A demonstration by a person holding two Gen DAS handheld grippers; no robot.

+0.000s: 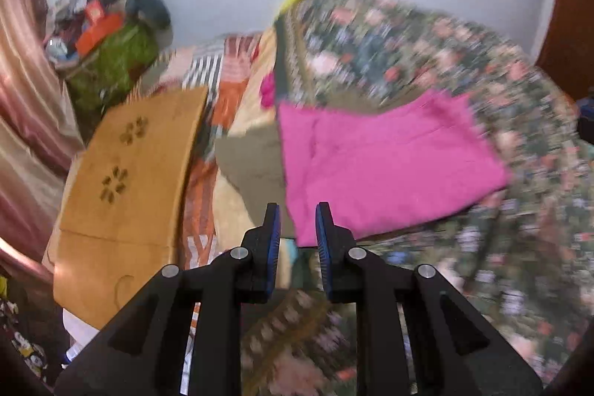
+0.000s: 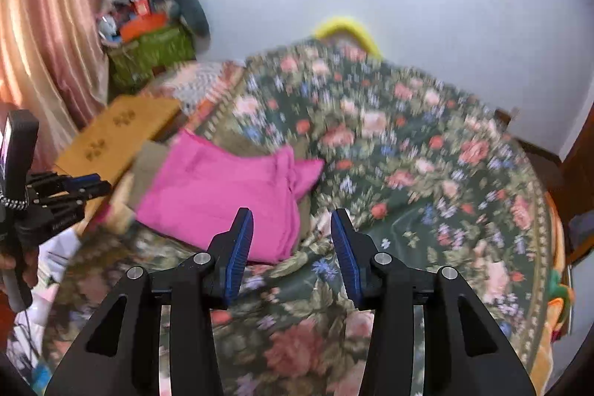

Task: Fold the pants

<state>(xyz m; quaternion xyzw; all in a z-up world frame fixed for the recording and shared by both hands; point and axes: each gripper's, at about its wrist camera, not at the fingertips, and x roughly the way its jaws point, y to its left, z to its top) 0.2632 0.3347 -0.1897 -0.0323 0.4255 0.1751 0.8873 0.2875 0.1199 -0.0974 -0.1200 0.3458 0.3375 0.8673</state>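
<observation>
The pink pants lie folded in a flat bundle on the floral bedspread, near its edge beside the wooden board. The left gripper hovers just short of the bundle's near corner, jaws parted and empty. The right gripper hangs over the bundle's opposite near edge, jaws spread wide, holding nothing. Both views are motion-blurred.
</observation>
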